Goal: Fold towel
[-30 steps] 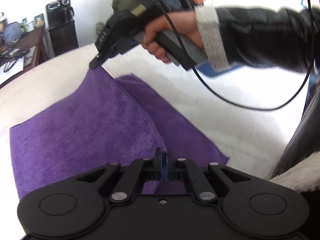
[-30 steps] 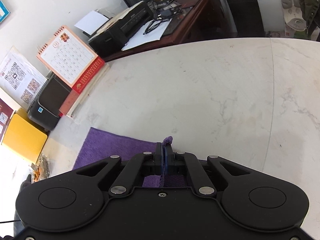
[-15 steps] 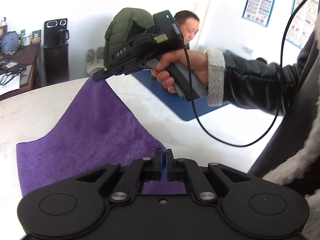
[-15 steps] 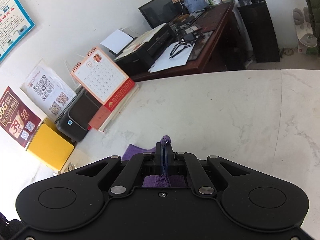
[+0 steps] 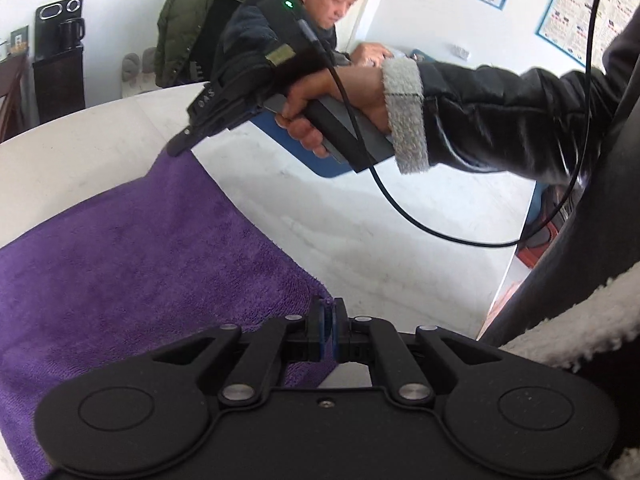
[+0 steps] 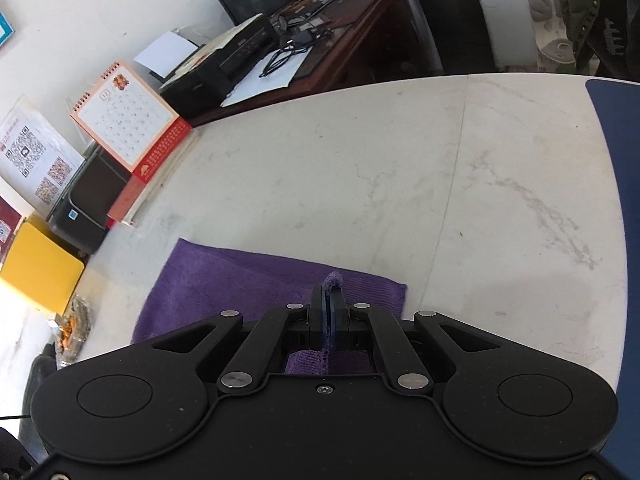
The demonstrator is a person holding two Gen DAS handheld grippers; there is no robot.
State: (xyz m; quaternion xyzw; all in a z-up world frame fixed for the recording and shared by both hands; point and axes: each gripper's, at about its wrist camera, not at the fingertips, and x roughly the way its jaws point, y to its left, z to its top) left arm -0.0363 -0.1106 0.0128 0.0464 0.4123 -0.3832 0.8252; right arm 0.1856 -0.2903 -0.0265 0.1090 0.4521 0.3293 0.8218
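A purple towel [image 5: 132, 276] lies partly on the white marble table [image 5: 360, 224], its raised edge stretched between both grippers. My left gripper [image 5: 328, 308] is shut on the towel's near corner. In the left wrist view my right gripper [image 5: 180, 148], held by a hand in a black sleeve, pinches the far corner just above the table. In the right wrist view my right gripper [image 6: 330, 292] is shut on a tuft of the towel [image 6: 240, 280], whose lower layer lies flat on the table [image 6: 400, 184] in front of it.
A blue mat [image 6: 616, 128] lies at the table's right side. A desk calendar [image 6: 128, 124], a black box [image 6: 92, 200] and a yellow box [image 6: 36, 272] stand along the left edge. A seated person [image 5: 304, 20] is behind the far side.
Both grippers carried the held towel edge up and across, then lowered it. The right gripper has come down again and the towel's lower layer shows ahead of it.
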